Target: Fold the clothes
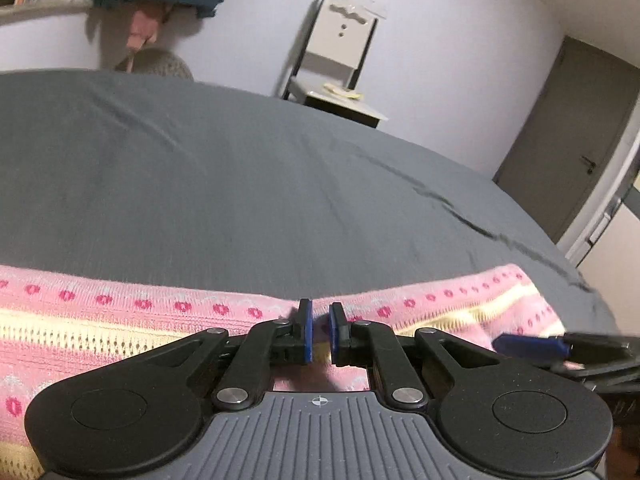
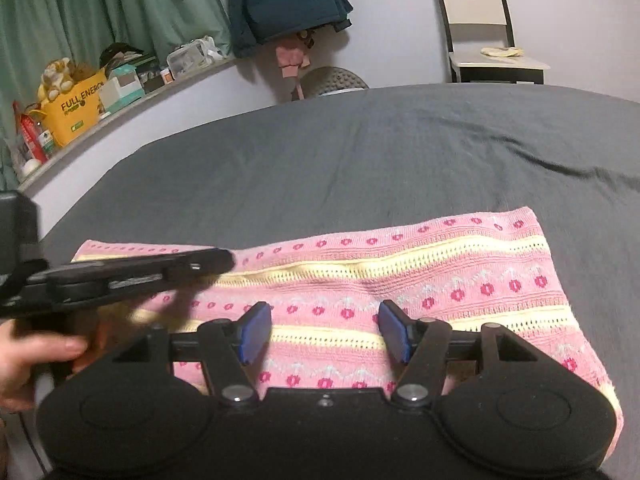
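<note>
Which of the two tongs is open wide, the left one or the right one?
The right tongs: their blue pads stand far apart above the pink knitted garment. The left tongs are nearly closed, with only a narrow gap.

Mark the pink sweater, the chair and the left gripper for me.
pink knitted sweater (image 2: 420,264): right wrist view, on its yellow stripe.
chair (image 2: 472,0): right wrist view, on the backrest.
left gripper (image 1: 319,334): left wrist view, midway between its fingertips.

The folded garment (image 2: 400,280) lies on the bed (image 2: 360,152), a chair (image 2: 480,28) behind the bed.
</note>
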`<state>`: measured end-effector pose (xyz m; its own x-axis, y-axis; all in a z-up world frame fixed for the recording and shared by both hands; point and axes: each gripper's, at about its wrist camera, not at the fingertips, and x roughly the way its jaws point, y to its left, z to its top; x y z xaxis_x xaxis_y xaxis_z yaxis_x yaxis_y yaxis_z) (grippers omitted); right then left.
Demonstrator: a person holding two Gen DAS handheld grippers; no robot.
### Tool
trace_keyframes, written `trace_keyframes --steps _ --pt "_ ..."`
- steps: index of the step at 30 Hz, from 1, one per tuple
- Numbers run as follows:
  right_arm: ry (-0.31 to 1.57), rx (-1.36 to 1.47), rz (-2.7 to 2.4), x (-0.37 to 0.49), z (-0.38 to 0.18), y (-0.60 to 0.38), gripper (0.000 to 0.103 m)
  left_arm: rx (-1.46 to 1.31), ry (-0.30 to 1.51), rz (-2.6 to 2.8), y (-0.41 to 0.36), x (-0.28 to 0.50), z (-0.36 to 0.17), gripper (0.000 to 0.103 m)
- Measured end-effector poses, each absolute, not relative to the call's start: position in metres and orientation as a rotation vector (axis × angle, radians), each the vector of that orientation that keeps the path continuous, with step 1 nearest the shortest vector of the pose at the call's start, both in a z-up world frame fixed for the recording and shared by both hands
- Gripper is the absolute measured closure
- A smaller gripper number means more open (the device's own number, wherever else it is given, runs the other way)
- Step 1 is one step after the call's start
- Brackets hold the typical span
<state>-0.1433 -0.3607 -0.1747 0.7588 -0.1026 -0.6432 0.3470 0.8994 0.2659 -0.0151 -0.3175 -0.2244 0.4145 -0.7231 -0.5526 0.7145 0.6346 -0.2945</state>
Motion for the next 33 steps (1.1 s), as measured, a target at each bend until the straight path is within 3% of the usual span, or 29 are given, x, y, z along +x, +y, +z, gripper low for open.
trace_keyframes --steps 4,17,21,33 --pt "0.672 0.379 -0.246 -0.142 -0.175 -0.36 0.038 0.044 0.624 -0.838 -0.299 -0.042 -0.211 0.095" --pt "0.705 0.338 -0.357 -0.167 -0.152 -0.369 0.036 0.213 0.658 -0.799 -0.249 -0.105 -0.206 0.095" --pt "0.69 0.345 -0.455 -0.189 -0.149 -0.384 0.024 0.135 0.772 -0.771 -0.24 -0.098 -0.194 0.095" --pt "0.718 0.595 -0.651 -0.233 -0.167 -0.425 0.025 0.071 0.941 -0.735 -0.213 -0.118 -0.192 0.094"
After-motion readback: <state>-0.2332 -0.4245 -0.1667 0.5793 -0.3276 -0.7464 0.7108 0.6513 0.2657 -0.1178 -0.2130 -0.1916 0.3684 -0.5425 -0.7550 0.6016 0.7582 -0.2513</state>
